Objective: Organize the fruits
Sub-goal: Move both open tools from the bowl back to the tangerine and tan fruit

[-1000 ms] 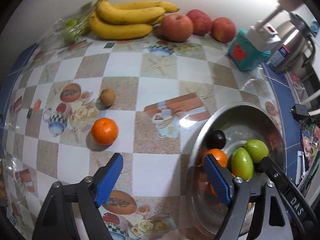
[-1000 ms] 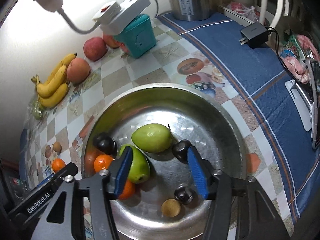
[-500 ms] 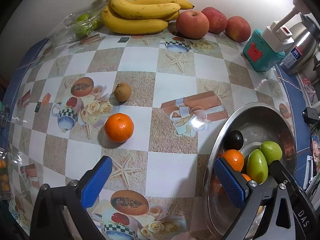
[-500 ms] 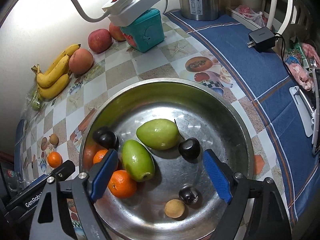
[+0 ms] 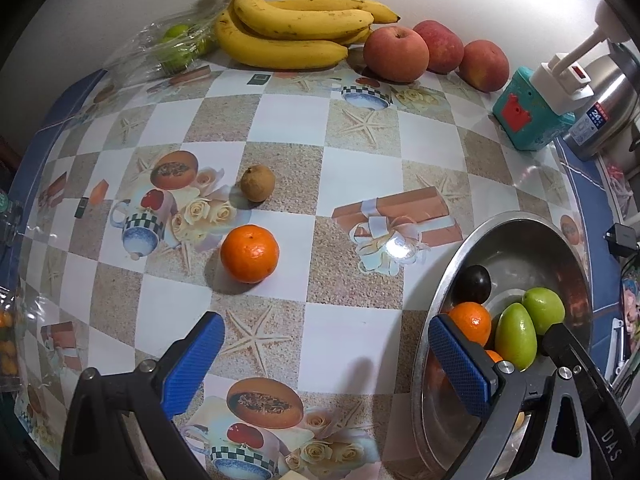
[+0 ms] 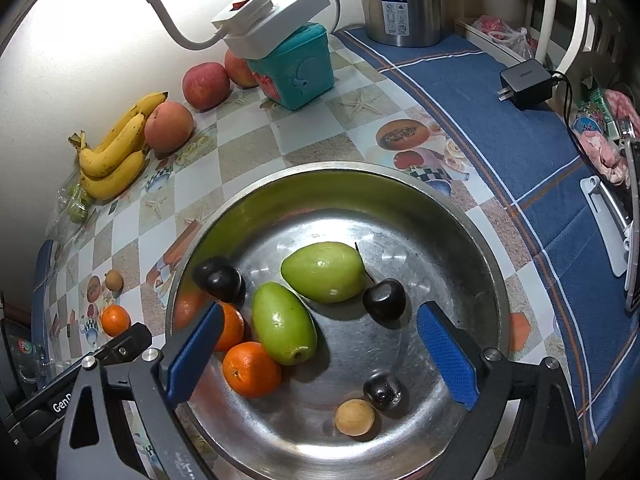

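Both claws had just been opening, and nothing sat between their pads. The right claw (image 6: 316,352) hung released over the bowl (image 6: 472,236), beside a dark plum (image 6: 384,299). The left claw (image 5: 324,364) gaped near the orange (image 5: 249,253) left of the bowl, likely next.

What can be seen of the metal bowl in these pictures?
The metal bowl is wide, round and shallow, of shiny steel with a scuffed, reflective floor. It sits upright on the checked tablecloth. Inside lie two green fruits, two oranges, three dark fruits and one small tan fruit. The right gripper hangs open above it, touching nothing.
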Motion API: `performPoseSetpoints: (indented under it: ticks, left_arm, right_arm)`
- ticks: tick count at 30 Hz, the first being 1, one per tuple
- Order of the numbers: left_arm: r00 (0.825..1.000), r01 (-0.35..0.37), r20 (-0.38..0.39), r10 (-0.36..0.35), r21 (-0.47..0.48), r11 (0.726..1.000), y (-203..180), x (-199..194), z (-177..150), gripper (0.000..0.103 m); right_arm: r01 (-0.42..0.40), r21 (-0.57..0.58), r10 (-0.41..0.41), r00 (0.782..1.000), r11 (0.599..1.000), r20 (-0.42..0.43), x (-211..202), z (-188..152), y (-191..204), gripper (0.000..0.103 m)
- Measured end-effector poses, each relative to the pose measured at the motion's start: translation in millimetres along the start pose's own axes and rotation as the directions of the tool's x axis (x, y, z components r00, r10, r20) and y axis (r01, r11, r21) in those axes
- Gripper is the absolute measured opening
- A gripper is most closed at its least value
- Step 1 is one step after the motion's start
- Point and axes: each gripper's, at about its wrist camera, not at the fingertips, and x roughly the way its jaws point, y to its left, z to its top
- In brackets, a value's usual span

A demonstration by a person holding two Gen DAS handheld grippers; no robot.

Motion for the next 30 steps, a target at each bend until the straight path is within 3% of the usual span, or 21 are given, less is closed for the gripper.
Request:
performPoseSetpoints:
  ticks: [4,20,30]
  left_arm:
    - [1.0,-0.001,0.003,0.001,-0.005,1.0,1.1,-1.1,-0.4,0.103]
    - [1.0,0.029,0.009,-0.029,0.014,0.999,8.5,-9.1,-2.0,0.103]
    - [0.998,0.006,0.059,-0.012,0.094,0.996,22.2,-27.8,1.3,0.103]
  right_arm:
    - [-0.001,0.009,0.001,1.0,1.0,0.009,-1.6,0.7,-0.7,0.103]
    - [-0.007,0.004,0.007,1.0,1.0,-0.002,-4.6,-1.8,6.4,0.103]
    - [-0.047,-0.027,0.047,0.999,0.999,-0.002,-15.7,-8.7,28.4,0.103]
